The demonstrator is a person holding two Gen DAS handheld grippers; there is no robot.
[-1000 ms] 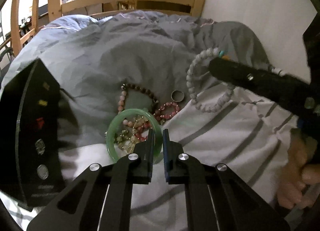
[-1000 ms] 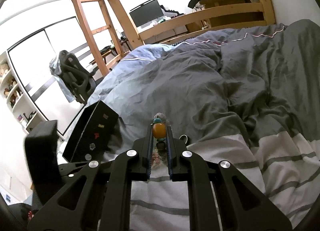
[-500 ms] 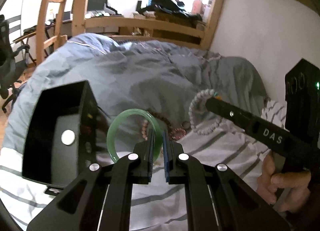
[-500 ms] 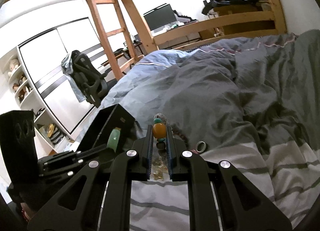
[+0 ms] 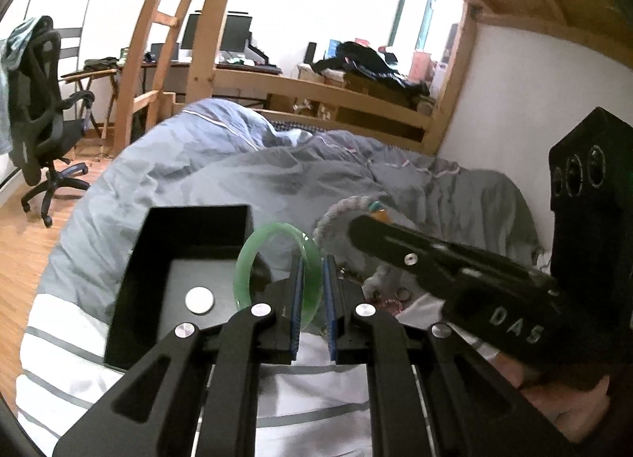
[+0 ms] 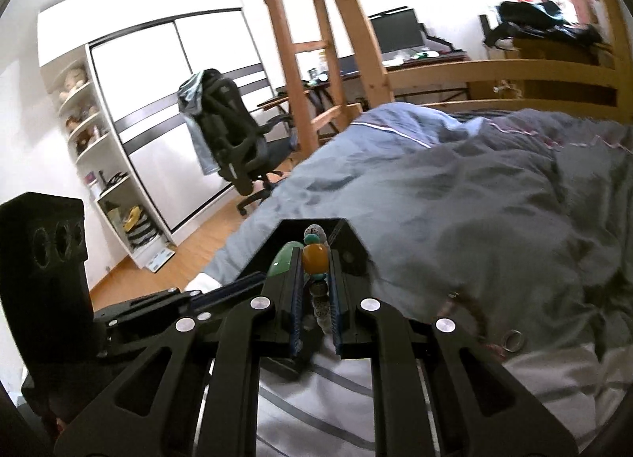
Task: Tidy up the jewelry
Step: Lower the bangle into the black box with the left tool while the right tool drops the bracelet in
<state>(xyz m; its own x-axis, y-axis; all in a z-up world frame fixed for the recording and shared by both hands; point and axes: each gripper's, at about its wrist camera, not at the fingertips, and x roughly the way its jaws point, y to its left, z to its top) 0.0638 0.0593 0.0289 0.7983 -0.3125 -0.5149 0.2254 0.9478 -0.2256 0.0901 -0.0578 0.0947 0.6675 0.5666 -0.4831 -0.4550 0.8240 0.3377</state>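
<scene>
The green bangle (image 5: 277, 259), pinched upright in the left gripper (image 5: 312, 299), hangs beside the black box (image 5: 158, 259), while the right gripper (image 6: 315, 299) clamps a grey bead bracelet (image 6: 314, 257) near that box, its lower part hidden.

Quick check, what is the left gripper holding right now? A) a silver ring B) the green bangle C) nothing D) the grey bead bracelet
B: in the left wrist view the left gripper is shut on the green bangle, lifted beside the black box.
</scene>
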